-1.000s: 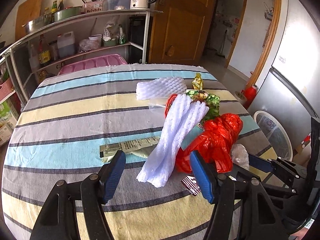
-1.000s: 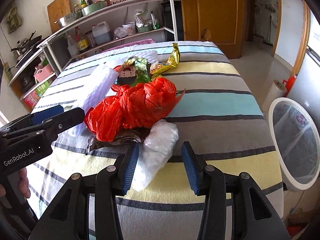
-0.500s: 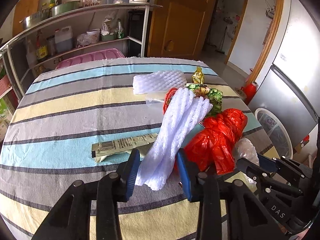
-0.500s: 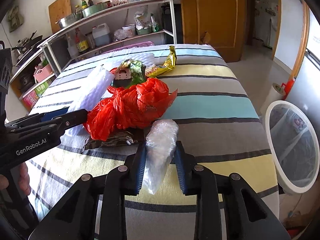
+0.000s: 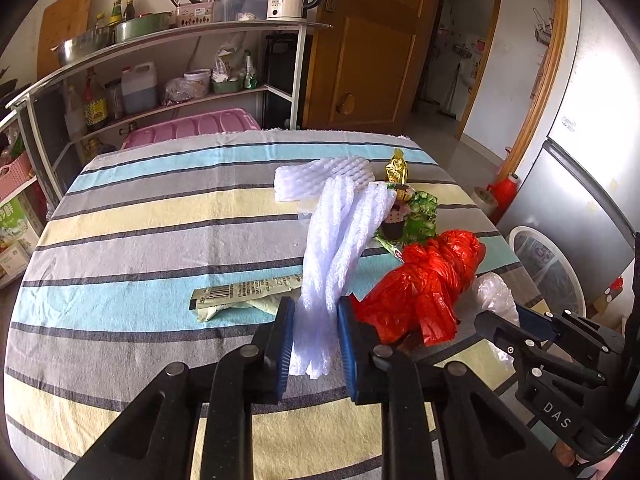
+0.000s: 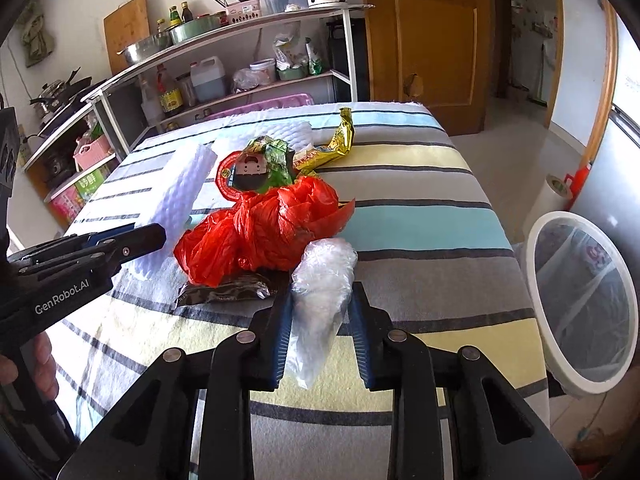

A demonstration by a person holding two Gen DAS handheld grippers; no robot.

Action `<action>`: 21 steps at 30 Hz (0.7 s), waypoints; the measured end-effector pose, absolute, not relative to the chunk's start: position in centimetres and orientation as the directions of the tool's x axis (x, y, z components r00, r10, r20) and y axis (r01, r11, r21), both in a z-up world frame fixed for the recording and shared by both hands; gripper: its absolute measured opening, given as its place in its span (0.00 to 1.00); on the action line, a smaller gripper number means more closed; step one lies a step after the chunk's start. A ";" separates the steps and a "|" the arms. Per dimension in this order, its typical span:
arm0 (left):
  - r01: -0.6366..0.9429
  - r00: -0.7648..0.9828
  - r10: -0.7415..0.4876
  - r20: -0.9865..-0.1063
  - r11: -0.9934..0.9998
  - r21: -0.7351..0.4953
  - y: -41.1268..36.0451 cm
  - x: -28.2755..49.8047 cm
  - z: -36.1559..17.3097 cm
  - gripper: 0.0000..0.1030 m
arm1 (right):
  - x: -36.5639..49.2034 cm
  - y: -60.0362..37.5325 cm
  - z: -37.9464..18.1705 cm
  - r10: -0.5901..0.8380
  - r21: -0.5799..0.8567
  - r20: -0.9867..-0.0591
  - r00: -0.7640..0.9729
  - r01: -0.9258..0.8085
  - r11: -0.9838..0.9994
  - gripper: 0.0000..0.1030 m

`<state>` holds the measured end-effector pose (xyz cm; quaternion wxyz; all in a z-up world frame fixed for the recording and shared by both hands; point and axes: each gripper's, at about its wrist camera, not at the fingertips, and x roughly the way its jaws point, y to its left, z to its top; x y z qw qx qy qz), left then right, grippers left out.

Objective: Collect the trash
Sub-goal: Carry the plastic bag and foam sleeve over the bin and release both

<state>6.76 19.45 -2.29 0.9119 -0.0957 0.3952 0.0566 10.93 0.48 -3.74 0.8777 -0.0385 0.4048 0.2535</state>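
Note:
Trash lies on a striped tablecloth (image 5: 140, 240). My left gripper (image 5: 315, 320) is shut on the near end of a long white foam net (image 5: 340, 240), which rises off the table. My right gripper (image 6: 320, 312) is shut on a crumpled clear plastic bag (image 6: 324, 276). Between them lies a red plastic bag (image 5: 432, 280) (image 6: 264, 232). Behind it are a green snack wrapper (image 5: 420, 216) (image 6: 268, 160), a gold wrapper (image 5: 397, 166) (image 6: 340, 140) and a second white foam net (image 5: 320, 176). A flat barcode packet (image 5: 244, 292) lies left of my left gripper. A dark wrapper (image 6: 224, 292) lies under the red bag.
A white-rimmed bin (image 6: 580, 304) (image 5: 544, 264) with a clear liner stands on the floor at the table's right edge. A metal shelf rack (image 5: 160, 80) with bottles and a kettle stands behind the table. A wooden door (image 5: 368, 40) and a grey fridge (image 5: 592, 160) are at the right.
Both grippers closed from wide open: the left on the white foam net, the right on the clear plastic bag. The foam net's near end has lifted off the cloth.

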 end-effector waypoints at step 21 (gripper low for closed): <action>-0.097 0.742 -0.009 -0.670 0.988 -0.122 14.6 5.1 1.7 0.21 | 9.4 -3.9 0.3 0.439 0.168 -0.635 0.636 -0.441 0.882 0.28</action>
